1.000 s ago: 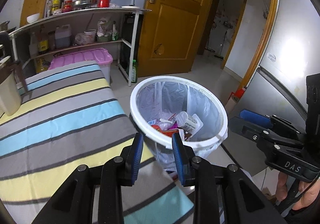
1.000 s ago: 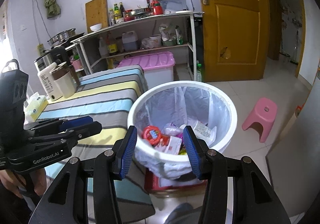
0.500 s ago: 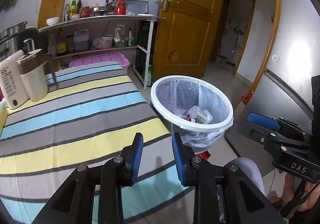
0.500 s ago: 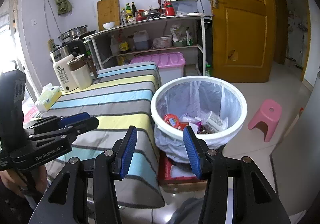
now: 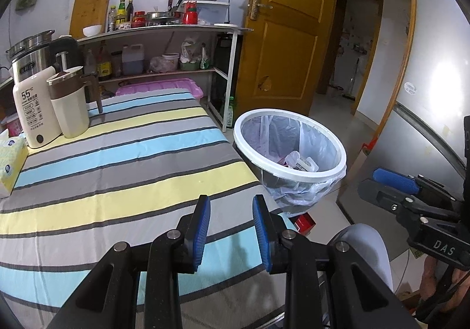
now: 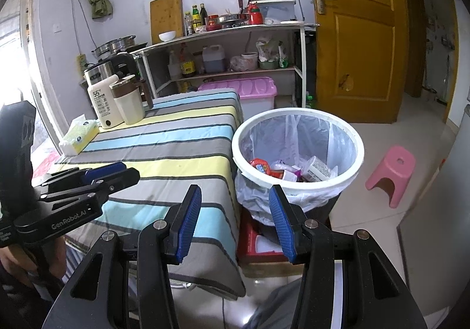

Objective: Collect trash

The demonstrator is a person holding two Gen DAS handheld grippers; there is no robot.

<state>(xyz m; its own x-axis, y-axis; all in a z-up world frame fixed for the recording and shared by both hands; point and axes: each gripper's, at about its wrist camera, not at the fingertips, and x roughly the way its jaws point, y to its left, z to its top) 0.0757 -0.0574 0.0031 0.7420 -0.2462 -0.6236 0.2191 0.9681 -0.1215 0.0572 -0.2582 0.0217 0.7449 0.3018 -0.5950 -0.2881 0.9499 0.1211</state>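
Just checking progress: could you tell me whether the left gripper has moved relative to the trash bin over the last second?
Yes. The left gripper has drawn back from the trash bin, now over the striped tablecloth.

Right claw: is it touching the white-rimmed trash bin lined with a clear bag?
Apart. In the right wrist view the right claw stands open and empty, its blue fingers framing the bin's rim, which sits beyond their tips.

Right wrist view: trash bin (image 6: 298, 150) on floor just beside counter (image 6: 164, 150), at its 3 o'clock. Wrappers (image 6: 289, 169) in bin. Kettle (image 6: 129, 103) and dispenser (image 6: 102, 106) on counter at 11 o'clock; tissue pack (image 6: 79, 135) at 9. Stool (image 6: 392, 173) at bin's 3 o'clock. Shelf (image 6: 229, 47) behind counter.
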